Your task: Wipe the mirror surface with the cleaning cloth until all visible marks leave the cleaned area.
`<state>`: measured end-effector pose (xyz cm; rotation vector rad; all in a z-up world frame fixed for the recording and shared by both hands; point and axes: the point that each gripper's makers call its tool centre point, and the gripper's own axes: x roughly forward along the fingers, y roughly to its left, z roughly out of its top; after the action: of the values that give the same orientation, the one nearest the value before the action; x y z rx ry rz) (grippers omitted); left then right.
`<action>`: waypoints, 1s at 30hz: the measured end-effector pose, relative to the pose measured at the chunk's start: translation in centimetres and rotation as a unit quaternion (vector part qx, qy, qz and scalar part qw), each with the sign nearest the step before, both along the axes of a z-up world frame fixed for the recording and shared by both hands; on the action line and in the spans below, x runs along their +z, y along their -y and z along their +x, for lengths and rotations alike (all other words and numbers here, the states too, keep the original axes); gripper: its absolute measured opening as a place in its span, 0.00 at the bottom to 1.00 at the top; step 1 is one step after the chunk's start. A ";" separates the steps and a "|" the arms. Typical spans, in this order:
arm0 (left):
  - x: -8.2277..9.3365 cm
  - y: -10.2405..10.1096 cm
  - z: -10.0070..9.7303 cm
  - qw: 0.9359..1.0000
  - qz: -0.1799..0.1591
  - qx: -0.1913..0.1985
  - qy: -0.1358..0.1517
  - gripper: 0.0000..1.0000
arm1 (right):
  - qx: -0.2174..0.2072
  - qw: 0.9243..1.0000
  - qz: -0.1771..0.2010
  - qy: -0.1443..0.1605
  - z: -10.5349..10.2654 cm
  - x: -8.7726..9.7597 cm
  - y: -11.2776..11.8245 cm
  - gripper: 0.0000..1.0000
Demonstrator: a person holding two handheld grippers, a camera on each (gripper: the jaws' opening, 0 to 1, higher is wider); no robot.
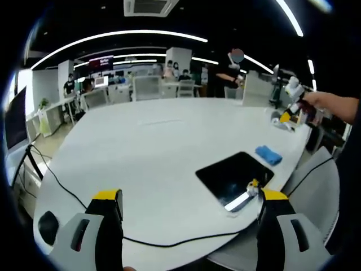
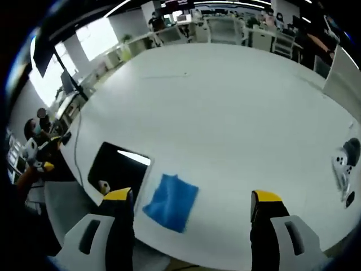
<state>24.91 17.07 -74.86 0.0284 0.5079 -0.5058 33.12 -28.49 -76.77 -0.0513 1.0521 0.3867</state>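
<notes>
Jaws of your left gripper (image 1: 189,203) are standing wide apart in the left gripper view, holding nothing and touching nothing, hanging above the near edge of the white table (image 1: 152,147). Just past its right jaw, the mirror (image 1: 234,178) is lying flat near the table's right edge, dark, with a bright strip of reflected light at its near corner. Beyond it, close but apart, the blue cleaning cloth (image 1: 268,154) is resting on the table. A black cable (image 1: 169,243) is trailing across the near edge. Farther right, a hand is holding your right gripper (image 1: 290,110) over the table's far right side.

In the right gripper view, your right gripper (image 2: 192,203) is likewise spread wide and empty. The cleaning cloth (image 2: 171,202) is lying between its jaws, below them, with the mirror (image 2: 115,168) just left of it.
</notes>
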 end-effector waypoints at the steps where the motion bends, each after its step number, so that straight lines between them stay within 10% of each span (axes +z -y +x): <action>1: 0.0 0.0 0.0 1.000 0.000 0.001 0.000 1.00 | 0.001 1.000 0.002 -0.004 -0.2 -0.4 -0.2 0.81; 30: -0.1 -1.5 -0.8 1.000 0.004 0.013 -0.007 1.00 | -0.043 0.997 0.053 -0.038 -1.4 -7.9 -5.2 0.55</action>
<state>24.09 18.56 -74.96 0.0258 0.5233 -0.4786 31.70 -23.30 -84.71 0.1041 1.1039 0.3690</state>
